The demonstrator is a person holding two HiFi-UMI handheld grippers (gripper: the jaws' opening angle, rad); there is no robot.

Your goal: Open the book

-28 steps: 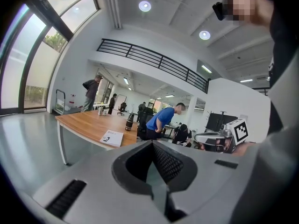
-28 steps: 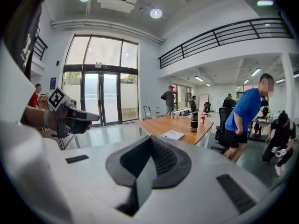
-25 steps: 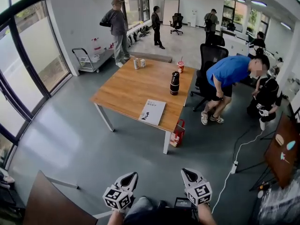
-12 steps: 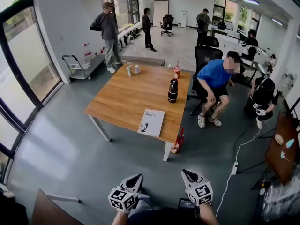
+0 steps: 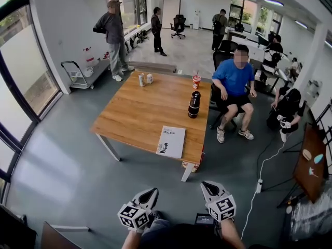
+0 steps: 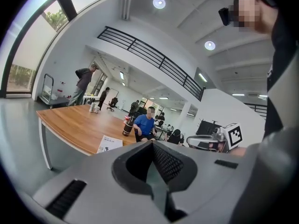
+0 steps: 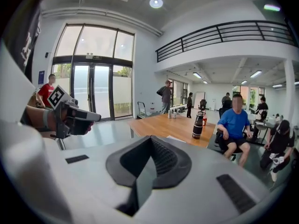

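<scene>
Wooden table (image 5: pixel 140 113) bears book (image 5: pixel 171 141) (closed), bottle (image 5: pixel 193 104), cup (image 5: pixel 196 80), cans (image 5: pixel 141 80).

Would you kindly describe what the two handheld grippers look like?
Both match: the left gripper and the right gripper each have a pale grey body and a dark tapered nose with textured black pads. Each carries a white cube printed with black square markers on its faces.

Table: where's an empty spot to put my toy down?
On the table, the whole left half is bare wood, from the cans at the far edge down to the near edge, left of the bottle and book. A smaller gap lies between bottle and book. The right side is busier: cup, bottle, book.
</scene>
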